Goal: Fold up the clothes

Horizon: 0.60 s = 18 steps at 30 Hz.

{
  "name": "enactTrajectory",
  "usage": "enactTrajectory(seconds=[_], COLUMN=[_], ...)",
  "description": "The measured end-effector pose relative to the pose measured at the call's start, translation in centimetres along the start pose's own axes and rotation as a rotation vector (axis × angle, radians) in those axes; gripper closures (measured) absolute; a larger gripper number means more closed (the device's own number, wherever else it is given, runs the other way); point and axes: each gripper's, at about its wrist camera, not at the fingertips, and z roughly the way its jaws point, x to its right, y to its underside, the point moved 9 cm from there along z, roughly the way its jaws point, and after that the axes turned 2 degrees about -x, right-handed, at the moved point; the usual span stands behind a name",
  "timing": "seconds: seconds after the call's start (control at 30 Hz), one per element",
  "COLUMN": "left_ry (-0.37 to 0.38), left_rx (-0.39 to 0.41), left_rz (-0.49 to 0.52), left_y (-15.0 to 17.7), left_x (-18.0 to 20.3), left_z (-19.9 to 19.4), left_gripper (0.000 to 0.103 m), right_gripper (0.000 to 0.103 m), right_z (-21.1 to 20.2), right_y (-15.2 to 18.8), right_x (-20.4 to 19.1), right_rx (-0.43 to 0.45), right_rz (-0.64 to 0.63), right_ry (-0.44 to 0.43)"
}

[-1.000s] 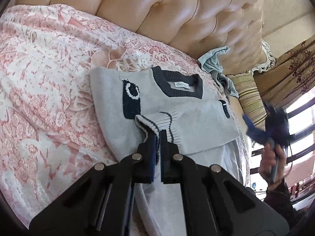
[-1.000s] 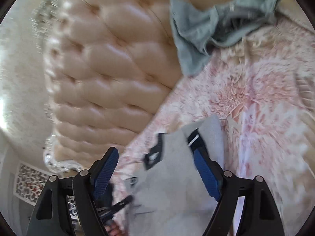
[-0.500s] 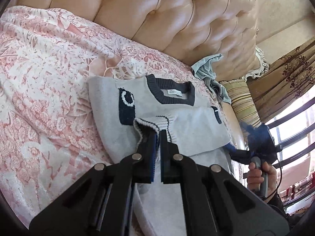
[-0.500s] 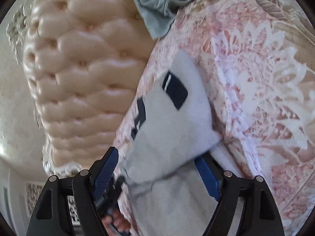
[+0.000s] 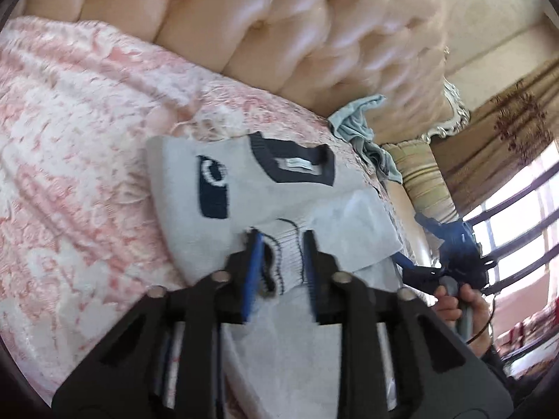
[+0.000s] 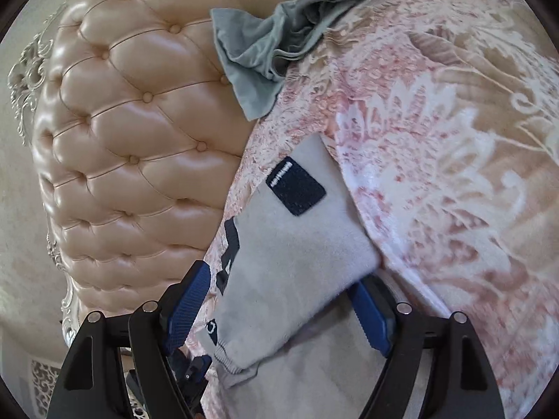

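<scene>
Left gripper (image 5: 279,262) opening, ribbed cuff (image 5: 284,265) loose between its pads, no longer pinched; right gripper (image 6: 279,310) spread wide astride the folded edge, pads clear of cloth; grey sweater (image 5: 244,195) flat on pink bedspread (image 5: 70,139); beyond, teal garment (image 6: 265,42) crumpled against tufted headboard (image 6: 139,122).

Grey sweater (image 5: 244,202) — navy collar and patches, sleeve folded across, flat on bedspread
</scene>
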Motion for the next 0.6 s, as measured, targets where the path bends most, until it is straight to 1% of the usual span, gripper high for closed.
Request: enactTrajectory(seconds=[0.03,0.1,0.17,0.23,0.33,0.4,0.43,0.47,0.5,0.57,0.6], left_ry=[0.004,0.037,0.069,0.041,0.001,-0.051,-0.07,-0.098,-0.106,-0.107,-0.11], left_rx=[0.011,0.024,0.037,0.02,-0.006,-0.026,-0.035,-0.047,-0.063,-0.062,-0.064], left_rz=[0.022,0.045,0.067,0.071,0.022,-0.01,-0.015,-0.032,-0.046,-0.06,-0.056], left_y=[-0.1,-0.3,-0.5,-0.3,0.1,0.3,0.5,0.7,1.0,1.2,1.3], left_x=[0.5,1.8,3.1,3.5,2.7,1.6,1.2,0.4,-0.1,-0.6,-0.5], left_z=[0.0,0.1,0.2,1.5,2.7,3.5,3.6,3.8,4.0,3.9,4.0], left_gripper=[0.072,0.072,0.072,0.072,0.072,0.072,0.072,0.072,0.072,0.072,0.072], right_gripper=[0.023,0.023,0.023,0.021,0.021,0.021,0.021,0.021,0.021,0.021,0.021], right_z=[-0.8,-2.2,-3.4,-4.0,-1.6,0.6,1.5,2.4,3.2,4.8,5.4], right_y=[0.4,1.2,1.5,0.9,-1.2,-2.1,-2.4,-2.6,-2.8,-3.3,-3.4], right_x=[0.0,-0.3,-1.2,-2.9,-5.7,-6.9,-6.8,-6.2,-5.7,-4.6,-3.8], right_rx=[-0.004,-0.01,-0.001,0.025,0.011,-0.031,-0.049,-0.06,-0.072,-0.095,-0.109], right_rz=[0.001,-0.008,-0.048,-0.12,-0.214,-0.227,-0.23,-0.234,-0.238,-0.245,-0.236], right_ry=[0.005,0.009,-0.001,-0.021,-0.066,-0.109,-0.105,-0.078,-0.051,0.003,0.012])
